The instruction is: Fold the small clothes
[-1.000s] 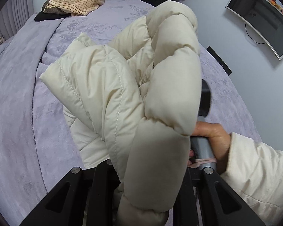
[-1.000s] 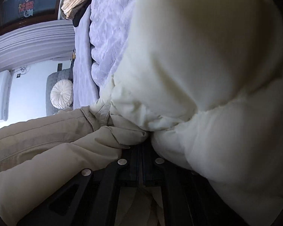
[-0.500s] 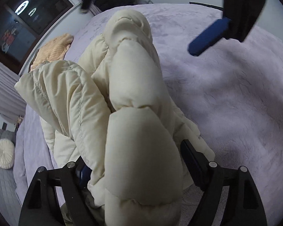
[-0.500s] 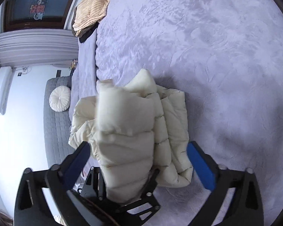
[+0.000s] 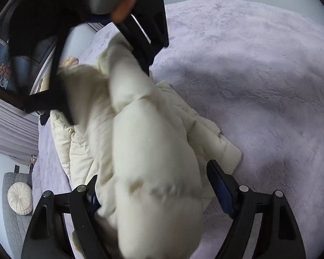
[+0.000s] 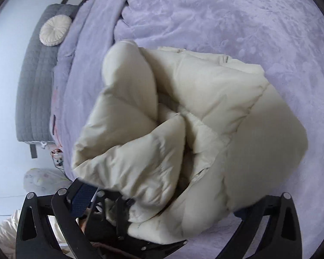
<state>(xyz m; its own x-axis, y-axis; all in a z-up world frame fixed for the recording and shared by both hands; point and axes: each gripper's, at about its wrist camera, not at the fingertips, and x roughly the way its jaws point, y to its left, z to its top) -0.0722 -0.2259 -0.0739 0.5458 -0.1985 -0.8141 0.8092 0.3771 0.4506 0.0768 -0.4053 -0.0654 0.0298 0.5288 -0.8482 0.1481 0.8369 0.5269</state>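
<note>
Half done at best, we judge: our cream puffer jacket [image 6: 205,99] lies bunched on the lilac bed [image 6: 226,10], not yet flat. Our left gripper [image 5: 153,185] stands spread around a padded fold; our right gripper [image 6: 162,198] is spread too, gripping nothing

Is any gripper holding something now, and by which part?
Right gripper: open, holding nothing. Left gripper: a thick fold of the cream puffer jacket sits between its wide jaws; whether they clamp it cannot be told.

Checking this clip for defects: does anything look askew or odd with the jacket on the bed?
Yes: the cream puffer jacket sits bunched in a lumpy heap on the lilac bedspread, not flat. No damage shows.
</note>
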